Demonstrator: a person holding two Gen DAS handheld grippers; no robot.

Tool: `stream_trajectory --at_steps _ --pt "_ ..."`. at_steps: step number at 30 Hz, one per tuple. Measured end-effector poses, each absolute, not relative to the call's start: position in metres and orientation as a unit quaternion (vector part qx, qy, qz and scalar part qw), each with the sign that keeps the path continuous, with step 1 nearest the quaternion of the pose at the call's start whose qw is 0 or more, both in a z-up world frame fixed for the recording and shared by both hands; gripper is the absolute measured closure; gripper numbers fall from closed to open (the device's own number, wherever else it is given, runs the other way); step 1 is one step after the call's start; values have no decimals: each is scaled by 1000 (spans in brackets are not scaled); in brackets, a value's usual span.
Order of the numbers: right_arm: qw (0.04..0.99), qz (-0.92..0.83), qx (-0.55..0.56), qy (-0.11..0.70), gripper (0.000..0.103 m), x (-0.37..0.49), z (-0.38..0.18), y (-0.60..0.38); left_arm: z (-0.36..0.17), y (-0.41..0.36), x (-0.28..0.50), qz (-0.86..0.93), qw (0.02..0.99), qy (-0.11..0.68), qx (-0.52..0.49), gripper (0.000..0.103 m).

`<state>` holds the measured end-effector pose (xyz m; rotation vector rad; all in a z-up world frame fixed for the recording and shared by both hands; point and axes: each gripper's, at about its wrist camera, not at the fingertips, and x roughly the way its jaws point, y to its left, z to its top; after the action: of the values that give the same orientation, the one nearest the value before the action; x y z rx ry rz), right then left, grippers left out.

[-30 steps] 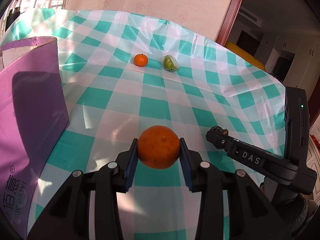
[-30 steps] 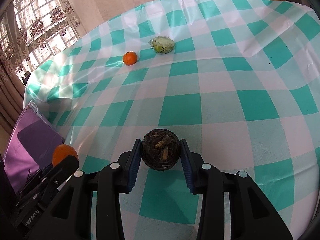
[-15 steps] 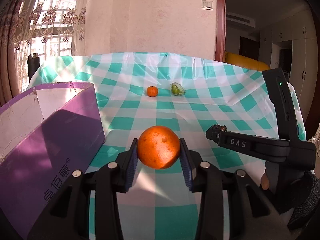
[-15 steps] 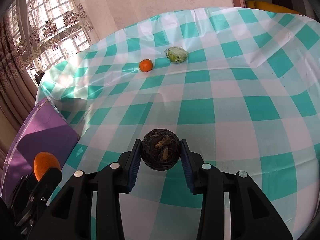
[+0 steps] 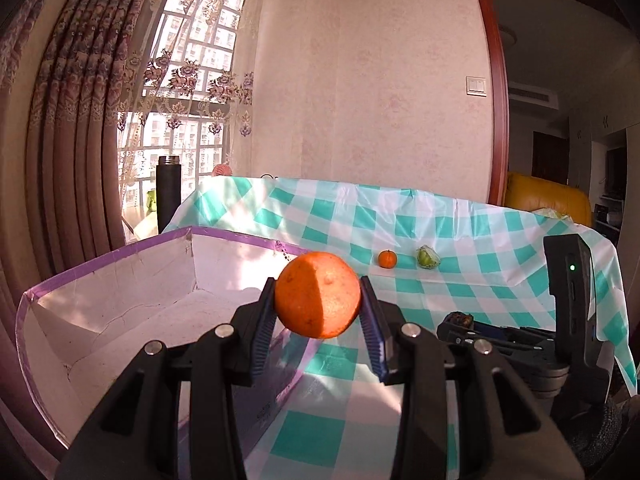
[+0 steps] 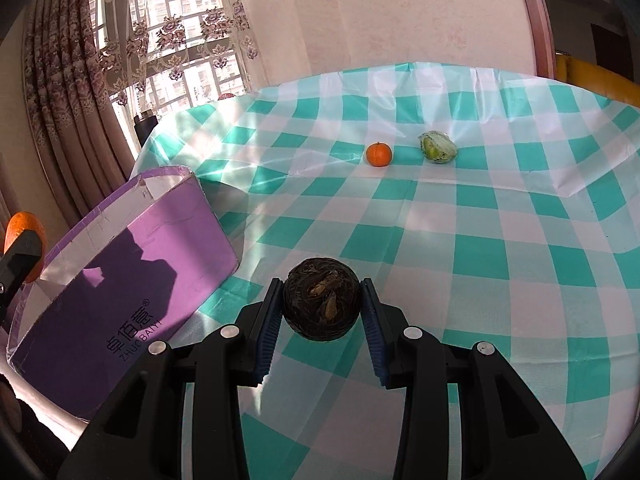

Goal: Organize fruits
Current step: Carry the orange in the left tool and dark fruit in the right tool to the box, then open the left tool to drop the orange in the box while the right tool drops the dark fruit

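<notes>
My left gripper (image 5: 319, 312) is shut on a large orange (image 5: 319, 294) and holds it in the air above the near right rim of the open purple box (image 5: 120, 312). My right gripper (image 6: 321, 305) is shut on a dark brown round fruit (image 6: 321, 304), held above the checked tablecloth to the right of the box (image 6: 120, 280). A small mandarin (image 6: 379, 154) and a green fruit in white net wrap (image 6: 438, 147) lie side by side far across the table; both also show in the left wrist view, the mandarin (image 5: 387, 259) and the green fruit (image 5: 428, 257).
The table has a teal and white checked cloth (image 6: 480, 248). A dark cylinder (image 5: 168, 192) stands beyond the table's far left corner by the curtained window (image 5: 180, 80). A yellow seat (image 5: 544, 200) is behind the table at right. The box's white inside shows no fruit.
My left gripper has risen and swung left with the orange, from beside the box to above its rim, so the box's inside now shows. My right gripper has lifted and tilted up a little.
</notes>
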<state>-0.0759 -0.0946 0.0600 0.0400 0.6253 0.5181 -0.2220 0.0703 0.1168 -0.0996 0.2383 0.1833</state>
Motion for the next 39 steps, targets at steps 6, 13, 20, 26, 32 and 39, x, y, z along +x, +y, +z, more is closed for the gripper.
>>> stream_trajectory --at_steps 6,13,20,26,32,39 --pt "909 308 -12 281 65 -95 87 -48 121 116 -246 134 977 134 -98 63" --pt "892 364 -42 263 64 -110 110 10 121 170 -257 199 958 160 -129 63" --pt "875 386 -115 267 64 -115 116 72 108 211 -247 227 935 232 -143 63" --pt "842 377 -238 304 64 -118 97 133 94 229 -228 248 912 308 -112 63" --pt "812 381 -275 347 64 -109 73 161 88 242 -219 271 899 336 -76 62" --pt "810 392 -262 349 57 -105 75 165 90 249 -222 251 903 330 -114 36"
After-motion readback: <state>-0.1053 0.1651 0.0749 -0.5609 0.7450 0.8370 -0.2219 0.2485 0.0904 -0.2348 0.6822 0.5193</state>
